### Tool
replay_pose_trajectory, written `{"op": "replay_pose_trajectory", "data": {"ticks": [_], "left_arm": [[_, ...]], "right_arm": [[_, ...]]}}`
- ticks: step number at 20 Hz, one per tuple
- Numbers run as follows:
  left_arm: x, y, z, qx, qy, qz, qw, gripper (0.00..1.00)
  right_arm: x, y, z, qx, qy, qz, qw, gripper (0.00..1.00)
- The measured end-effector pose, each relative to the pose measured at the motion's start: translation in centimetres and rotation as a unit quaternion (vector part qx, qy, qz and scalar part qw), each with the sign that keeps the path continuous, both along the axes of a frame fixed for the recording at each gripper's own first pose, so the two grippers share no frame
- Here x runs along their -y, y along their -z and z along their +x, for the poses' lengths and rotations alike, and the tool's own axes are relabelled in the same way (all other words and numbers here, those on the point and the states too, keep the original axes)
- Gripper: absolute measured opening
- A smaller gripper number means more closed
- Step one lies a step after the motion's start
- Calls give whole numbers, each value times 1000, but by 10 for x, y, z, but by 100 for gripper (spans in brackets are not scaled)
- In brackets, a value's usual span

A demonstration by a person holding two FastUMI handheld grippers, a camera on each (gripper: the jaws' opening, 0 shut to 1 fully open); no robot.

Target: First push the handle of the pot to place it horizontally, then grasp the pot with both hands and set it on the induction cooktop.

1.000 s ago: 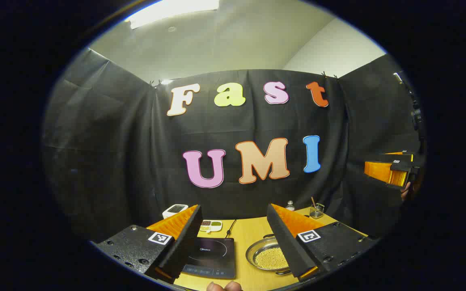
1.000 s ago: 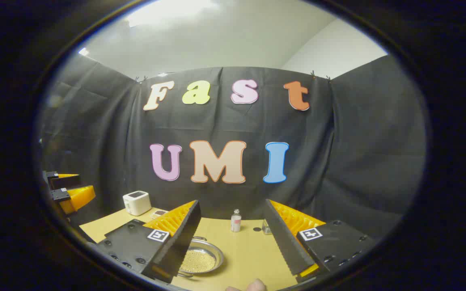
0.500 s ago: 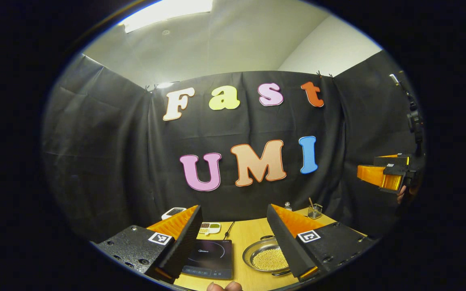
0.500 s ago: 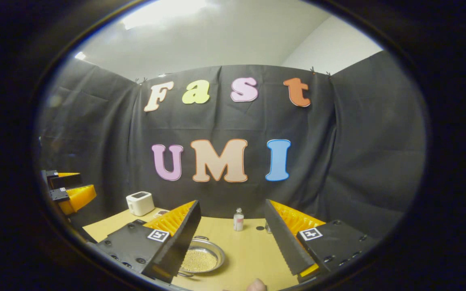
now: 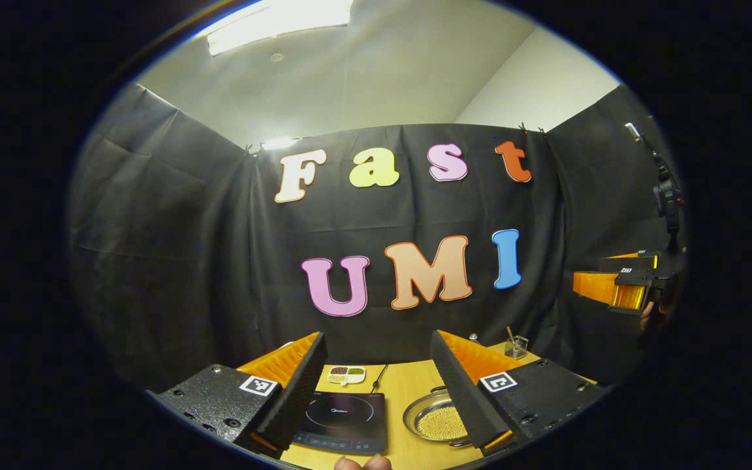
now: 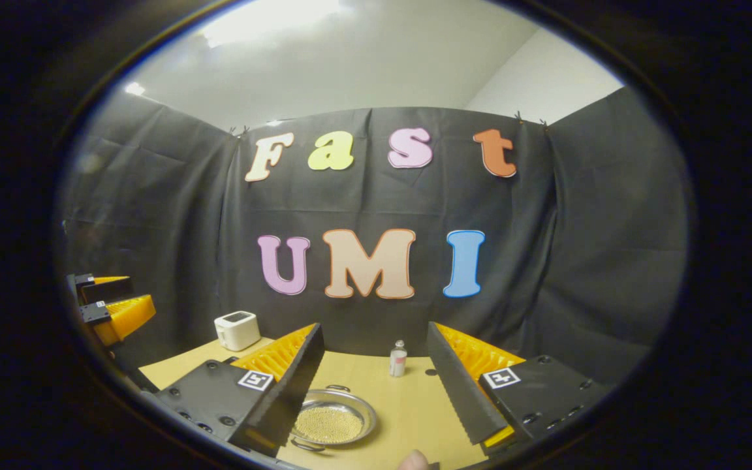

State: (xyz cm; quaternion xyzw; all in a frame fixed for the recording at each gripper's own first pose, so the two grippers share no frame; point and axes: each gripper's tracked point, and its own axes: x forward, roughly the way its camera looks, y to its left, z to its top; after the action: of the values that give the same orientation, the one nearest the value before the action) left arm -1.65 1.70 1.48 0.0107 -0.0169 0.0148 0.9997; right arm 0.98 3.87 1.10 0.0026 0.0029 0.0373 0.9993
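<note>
We hold both grippers above the bench (image 5: 402,385), well clear of everything on it. In the left gripper view our left gripper (image 5: 376,391) has its fingers spread wide apart with nothing between them. In the right gripper view our right gripper (image 6: 373,391) is spread apart too, and holds nothing.

One pot (image 5: 433,421) sits on the bench just to the right of the one cooktop (image 5: 344,414), apart from it. The pot is shallow and metal and holds small yellow grains. In the right gripper view the pot (image 6: 337,421) shows one loop handle at its far rim and one at its near rim.

Behind the cooktop, toward the far edge of the bench, lies one small white dish (image 5: 345,374) with compartments, and one dark cord (image 5: 379,375) runs beside it. One wire holder (image 5: 515,347) with a stick in it stands at the far right corner. One small bottle (image 6: 398,360) stands near the far edge, and one white box-shaped device (image 6: 237,329) stands near the far left corner. Nothing lies between the grippers and the pot.

Compared with a second ago, both views have shifted only slightly: the pot and cooktop keep their places on the bench, and both grippers remain spread.
</note>
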Motion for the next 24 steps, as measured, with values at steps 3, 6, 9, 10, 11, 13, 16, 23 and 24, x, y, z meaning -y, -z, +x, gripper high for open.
{"op": "replay_pose_trajectory", "data": {"ticks": [3, 6, 9, 10, 11, 13, 16, 23, 24], "left_arm": [[-12, 3, -4, 1, 4, 5, 1000, 96], [-22, 5, -3, 3, 13, -4, 1000, 99], [-27, 12, 4, 8, 25, -17, 1000, 97], [-29, 19, 6, -3, 25, -21, 999, 99], [-32, 24, 5, -6, 25, -25, 999, 97], [-39, 23, 10, -6, 17, -28, 999, 97], [-44, 29, 20, -12, -1, -21, 1000, 99], [-30, 40, 58, -34, -34, -18, 999, 97], [-29, 40, 61, -35, -41, -22, 998, 97]], "right_arm": [[-21, 9, -1, -13, -5, -2, 1000, 97], [-37, 16, -1, -21, 0, -15, 1000, 90], [-50, 24, -1, -28, 7, -32, 999, 69], [-51, 27, 0, -34, 12, -38, 999, 57], [-52, 30, 2, -35, 15, -42, 998, 45], [-54, 39, 7, -44, 14, -46, 998, 19], [-81, 66, 17, -89, -51, -30, 994, 7], [-80, 111, 59, -140, -132, 19, 981, 0], [-82, 122, 61, -149, -148, 26, 977, 4]]}}
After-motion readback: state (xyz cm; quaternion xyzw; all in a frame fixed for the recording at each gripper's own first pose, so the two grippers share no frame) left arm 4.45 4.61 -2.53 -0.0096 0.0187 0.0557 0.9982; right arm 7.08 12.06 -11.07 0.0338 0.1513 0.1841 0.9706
